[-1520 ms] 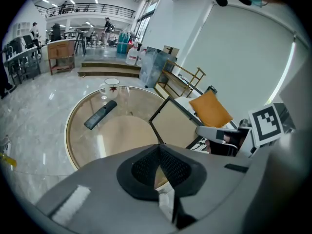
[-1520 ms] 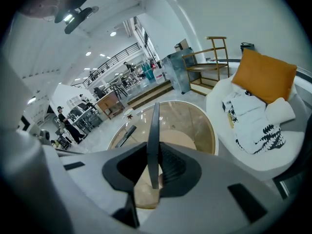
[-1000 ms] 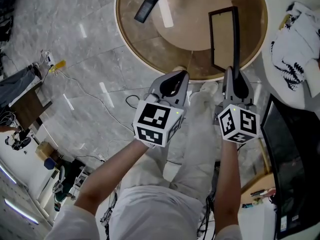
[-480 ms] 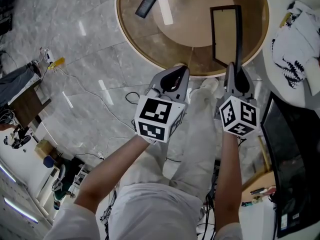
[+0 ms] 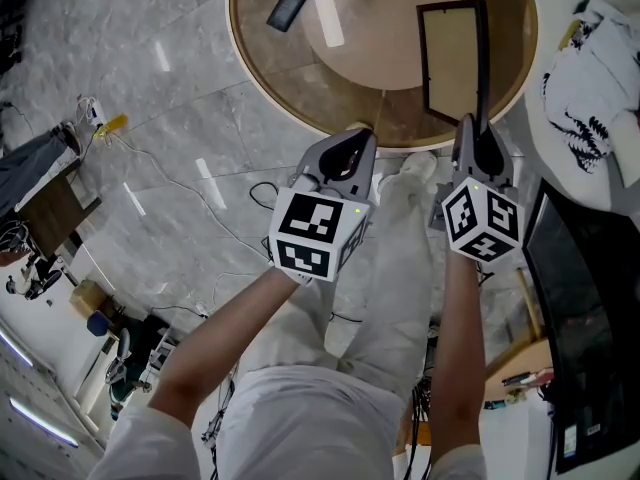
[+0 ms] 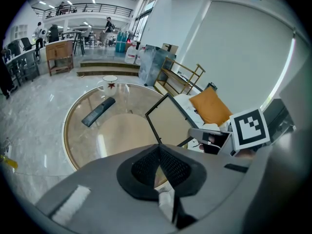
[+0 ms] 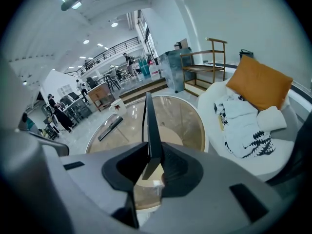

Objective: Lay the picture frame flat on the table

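The picture frame (image 5: 452, 58) has a thin black border and a tan face. It stands tilted on its edge over the round glass table (image 5: 280, 78). My right gripper (image 5: 474, 133) holds its near right edge. In the right gripper view the frame's edge (image 7: 150, 126) runs straight up from between the jaws of that gripper (image 7: 151, 160), which are opening while still on it. My left gripper (image 5: 352, 146) hangs at the table's near rim, left of the frame, shut and empty. The left gripper view shows the frame (image 6: 168, 118) beyond that gripper's (image 6: 158, 152) closed jaws.
A black remote control (image 5: 300, 3) lies at the table's far left. A white mug (image 6: 108, 83) stands at its far edge. A white sofa (image 5: 590, 28) with a printed cloth and an orange cushion (image 7: 261, 82) is to the right. Cables (image 5: 200, 198) run over the grey floor.
The right gripper has shifted a little to the right with the frame, and the frame's face now shows slightly wider. The left gripper has barely moved.
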Action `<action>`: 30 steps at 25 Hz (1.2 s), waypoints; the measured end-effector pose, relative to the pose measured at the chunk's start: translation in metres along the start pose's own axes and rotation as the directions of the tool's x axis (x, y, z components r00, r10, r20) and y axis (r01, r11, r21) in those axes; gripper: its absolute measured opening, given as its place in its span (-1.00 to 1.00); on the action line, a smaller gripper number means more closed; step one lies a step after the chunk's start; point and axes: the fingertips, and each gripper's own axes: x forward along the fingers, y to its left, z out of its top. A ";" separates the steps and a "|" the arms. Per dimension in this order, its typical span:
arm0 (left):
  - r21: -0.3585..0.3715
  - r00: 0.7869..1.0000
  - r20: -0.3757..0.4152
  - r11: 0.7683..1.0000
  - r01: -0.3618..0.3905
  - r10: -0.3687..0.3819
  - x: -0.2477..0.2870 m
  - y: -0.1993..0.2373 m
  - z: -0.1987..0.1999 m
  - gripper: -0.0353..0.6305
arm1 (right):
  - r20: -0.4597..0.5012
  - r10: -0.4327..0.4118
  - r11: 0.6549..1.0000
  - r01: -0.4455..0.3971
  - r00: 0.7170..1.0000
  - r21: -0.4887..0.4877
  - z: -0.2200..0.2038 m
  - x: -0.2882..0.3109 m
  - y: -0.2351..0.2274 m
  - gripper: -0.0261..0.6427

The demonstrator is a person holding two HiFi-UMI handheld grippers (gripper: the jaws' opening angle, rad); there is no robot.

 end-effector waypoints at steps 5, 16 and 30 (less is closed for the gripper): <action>-0.004 1.000 -0.002 1.000 0.000 0.000 0.005 -0.001 0.000 -0.88 | -0.014 -0.033 0.999 0.034 0.999 0.041 -0.004 0.009 -0.014 -0.69; 0.011 0.999 -0.031 1.000 0.013 -0.012 0.024 -0.007 -0.004 -0.88 | -0.097 -0.081 0.989 0.091 0.992 0.113 -0.022 0.028 -0.054 -0.51; 0.042 0.999 -0.044 0.999 0.023 -0.021 0.044 -0.014 0.000 -0.88 | -0.230 -0.116 0.975 0.154 0.966 0.157 -0.059 0.053 -0.090 -0.62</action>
